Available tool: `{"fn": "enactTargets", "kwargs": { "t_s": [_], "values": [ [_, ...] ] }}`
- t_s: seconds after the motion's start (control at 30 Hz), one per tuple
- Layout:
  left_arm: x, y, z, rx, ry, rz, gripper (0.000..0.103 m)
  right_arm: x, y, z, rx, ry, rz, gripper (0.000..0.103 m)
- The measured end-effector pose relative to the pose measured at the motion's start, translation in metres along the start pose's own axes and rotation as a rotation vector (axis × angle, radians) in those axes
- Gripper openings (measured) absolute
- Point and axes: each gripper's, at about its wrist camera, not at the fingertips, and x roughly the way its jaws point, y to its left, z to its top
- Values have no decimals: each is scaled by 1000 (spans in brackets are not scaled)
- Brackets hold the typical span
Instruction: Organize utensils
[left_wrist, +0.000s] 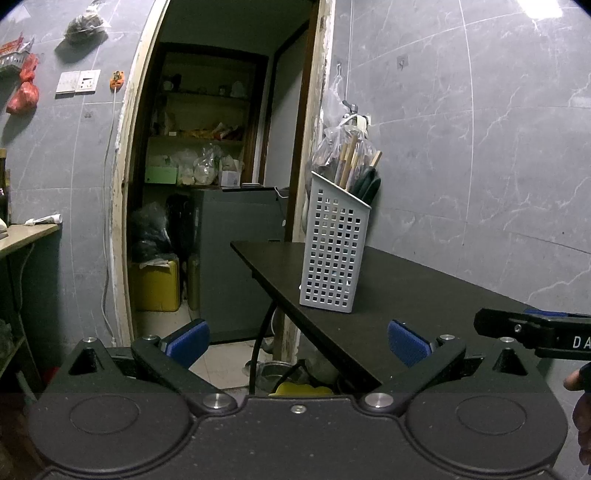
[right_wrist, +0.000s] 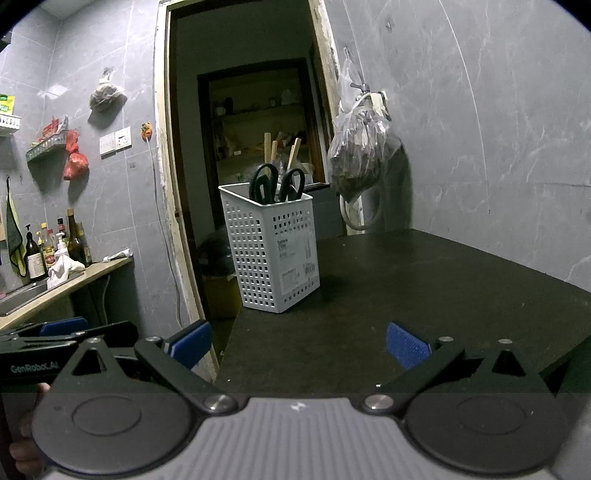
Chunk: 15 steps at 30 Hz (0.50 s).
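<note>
The left gripper (left_wrist: 298, 343) is spread wide, its blue-padded fingers (left_wrist: 188, 342) far apart with nothing between them; it hangs off the near left corner of the matte black table (left_wrist: 424, 291), over the floor. The right gripper (right_wrist: 298, 344) is equally wide open and empty, held over the near edge of the same table, blue pads (right_wrist: 406, 345) apart above bare tabletop. Each gripper shows at the edge of the other's view, so they sit side by side.

Farther in, the white perforated plastic utensil basket (right_wrist: 271, 251) stands upright near the table's far left corner. It holds black-handled scissors (right_wrist: 277, 182) and several pale wooden sticks (right_wrist: 267, 147) (chopsticks or spoon handles, hard to tell), all poking above the rim.

Beyond it, on the grey marbled tile wall (right_wrist: 480, 129), a clear plastic bag of dark contents (right_wrist: 360, 155) hangs from a hook. To the left of the table is an open doorway (left_wrist: 221, 147) with cluttered shelves inside.
</note>
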Motion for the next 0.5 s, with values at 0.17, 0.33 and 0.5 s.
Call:
{"fn": "enactTargets", "kwargs": {
  "t_s": [0.17,0.33,0.5],
  "values": [
    [1,0,-1,1,2,0,102,0,-1,0,1,4,3,103],
    [3,-1,-2,1,6,0,102,2,-4,-1,5,10,7,103],
    [4,-1,-2,1,11,-1,102,6,-5,-1,11,18,8,103]
  ]
}}
